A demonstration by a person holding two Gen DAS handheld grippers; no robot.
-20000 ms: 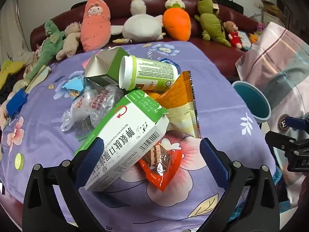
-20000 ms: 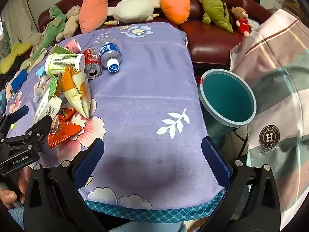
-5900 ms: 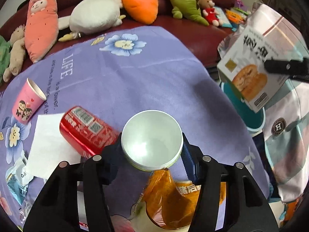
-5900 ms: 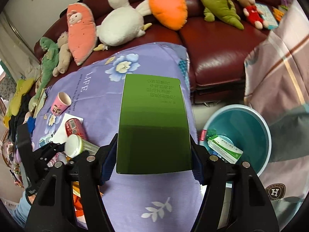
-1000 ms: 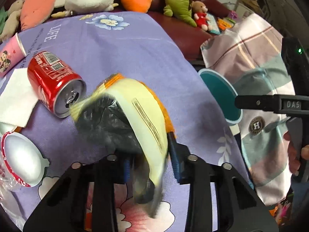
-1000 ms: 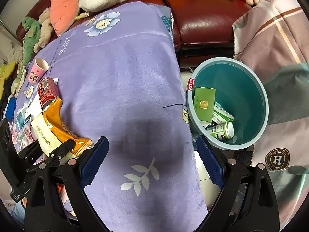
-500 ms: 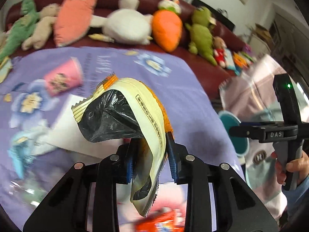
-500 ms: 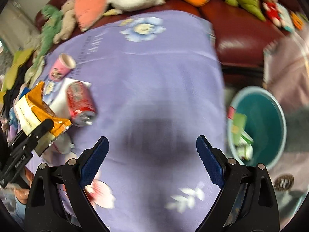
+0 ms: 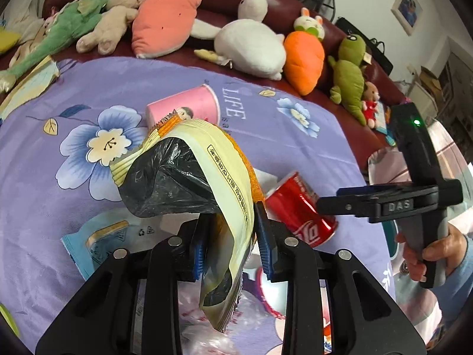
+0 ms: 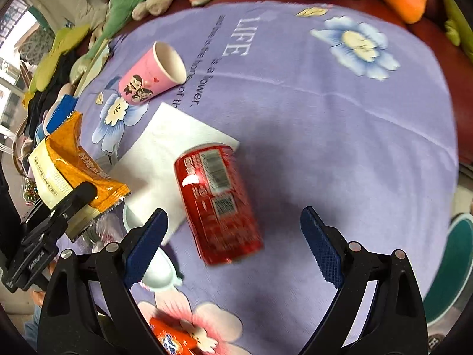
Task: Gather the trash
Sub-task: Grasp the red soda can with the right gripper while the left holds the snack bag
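Left gripper (image 9: pixel 230 236) clamps the snack bag (image 9: pixel 189 183); right gripper (image 10: pixel 233 242) spread wide above red can (image 10: pixel 217 204).

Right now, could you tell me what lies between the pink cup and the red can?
A white napkin lies flat between the pink cup and the red can, its near corner under the can. The right wrist view shows this.

One red soda can (image 10: pixel 217 204), one pink paper cup (image 10: pixel 152 78), one white napkin (image 10: pixel 165 159), one orange-and-cream snack bag (image 9: pixel 212 183); seven plush toys (image 9: pixel 248 47) line the maroon sofa (image 9: pixel 283 9); two grippers (image 9: pixel 230 248).
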